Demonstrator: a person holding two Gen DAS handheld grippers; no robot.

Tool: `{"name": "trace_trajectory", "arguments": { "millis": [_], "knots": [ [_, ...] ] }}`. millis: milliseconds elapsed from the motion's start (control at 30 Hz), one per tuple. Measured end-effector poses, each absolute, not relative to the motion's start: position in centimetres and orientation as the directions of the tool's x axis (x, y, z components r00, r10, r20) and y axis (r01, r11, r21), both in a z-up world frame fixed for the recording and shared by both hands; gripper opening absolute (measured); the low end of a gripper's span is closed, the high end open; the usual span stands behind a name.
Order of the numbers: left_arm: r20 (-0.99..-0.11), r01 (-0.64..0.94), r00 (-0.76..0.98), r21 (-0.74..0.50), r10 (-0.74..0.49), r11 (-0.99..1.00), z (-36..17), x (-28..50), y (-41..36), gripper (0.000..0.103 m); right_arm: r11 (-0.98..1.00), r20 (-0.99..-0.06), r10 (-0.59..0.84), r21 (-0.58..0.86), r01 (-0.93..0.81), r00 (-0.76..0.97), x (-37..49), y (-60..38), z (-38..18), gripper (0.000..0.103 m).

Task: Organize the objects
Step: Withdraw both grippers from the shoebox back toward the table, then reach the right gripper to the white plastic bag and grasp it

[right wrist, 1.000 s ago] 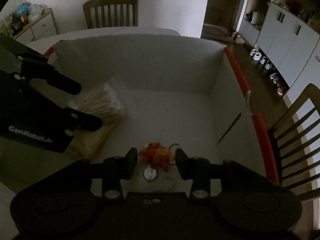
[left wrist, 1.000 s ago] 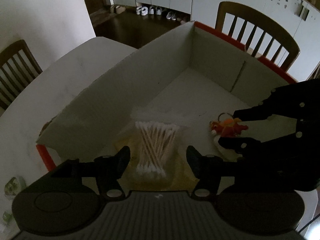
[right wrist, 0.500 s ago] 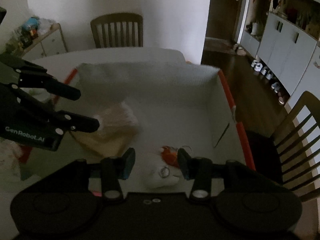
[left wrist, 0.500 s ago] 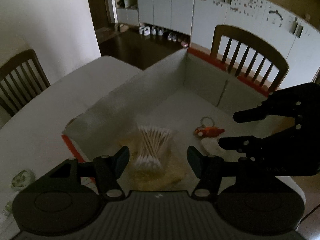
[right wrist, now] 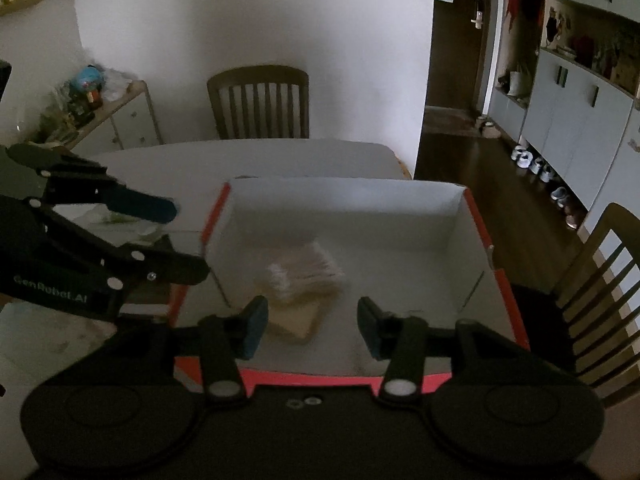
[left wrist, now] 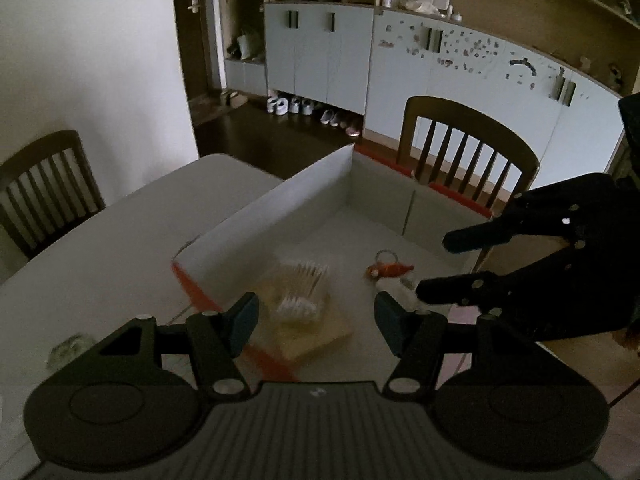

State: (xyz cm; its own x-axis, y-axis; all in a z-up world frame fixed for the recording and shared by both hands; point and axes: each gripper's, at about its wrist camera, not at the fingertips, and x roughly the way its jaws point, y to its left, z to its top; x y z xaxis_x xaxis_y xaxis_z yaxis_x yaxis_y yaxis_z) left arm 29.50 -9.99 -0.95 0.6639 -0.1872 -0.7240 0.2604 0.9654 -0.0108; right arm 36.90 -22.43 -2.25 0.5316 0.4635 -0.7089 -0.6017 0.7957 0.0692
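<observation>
Dim dining room, white table [left wrist: 100, 256] with wooden chairs [left wrist: 464, 156] around it, pale cabinets and shoes along the back wall. Left gripper [left wrist: 314, 318] sat above the near corner of the box [left wrist: 280, 208], jaws apart, nothing between them, same gap as a second ago. Right gripper [right wrist: 308, 326] hovered over the box's near red edge, jaws apart and empty; they had just been opening, and the orange toy keychain [left wrist: 390, 270] that was between them a second ago now lay on the box floor, touching a small white item just beside it. Bag of cotton swabs [left wrist: 302, 290] rested on a yellowish pad in the box's near left corner, same spot as before. Both grippers were higher and farther back than a second ago, so the box looked smaller and more of the room showed. Small crumpled wrapper [left wrist: 70, 350] lay on the table left of the box.
</observation>
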Motion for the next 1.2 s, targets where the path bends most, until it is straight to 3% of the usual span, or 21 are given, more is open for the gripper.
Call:
{"name": "trace_trajectory", "arguments": {
  "millis": [300, 433, 667, 700, 767, 1200],
  "knots": [
    [-0.717, 0.221, 0.669, -0.063, -0.198, 0.973, -0.7, 25.1, -5.4, 0.067, 0.793, -0.717, 0.467, 0.081, -0.603, 0.518, 33.3, -18.8, -2.3, 0.054],
    [-0.71, 0.199, 0.676, -0.082, -0.197, 0.977, -0.9, 23.0, -3.0, 0.067, 0.794, -0.718, 0.469, 0.089, -0.601, 0.514, 31.8, -17.2, -2.5, 0.063],
    [-0.702, 0.128, 0.695, -0.09, -0.154, 0.988, -1.5, 20.0, 1.5, 0.067, 0.799, -0.729, 0.464, 0.098, -0.594, 0.503, 29.8, -14.4, -3.2, 0.07],
    [-0.703, 0.12, 0.695, -0.093, -0.151, 0.988, -1.6, 19.7, 2.0, 0.068, 0.799, -0.731, 0.463, 0.1, -0.593, 0.501, 29.6, -14.0, -3.3, 0.071],
    [-0.704, 0.108, 0.695, -0.1, -0.147, 0.989, -2.0, 19.0, 3.3, 0.082, 0.802, -0.736, 0.458, 0.1, -0.589, 0.499, 29.3, -13.2, -3.5, 0.073],
    [-0.715, 0.13, 0.685, -0.067, -0.138, 0.989, -5.6, 16.5, 8.4, 0.086, 0.834, -0.762, 0.422, 0.113, -0.54, 0.492, 28.1, -8.3, -4.6, 0.082]
  ]
}}
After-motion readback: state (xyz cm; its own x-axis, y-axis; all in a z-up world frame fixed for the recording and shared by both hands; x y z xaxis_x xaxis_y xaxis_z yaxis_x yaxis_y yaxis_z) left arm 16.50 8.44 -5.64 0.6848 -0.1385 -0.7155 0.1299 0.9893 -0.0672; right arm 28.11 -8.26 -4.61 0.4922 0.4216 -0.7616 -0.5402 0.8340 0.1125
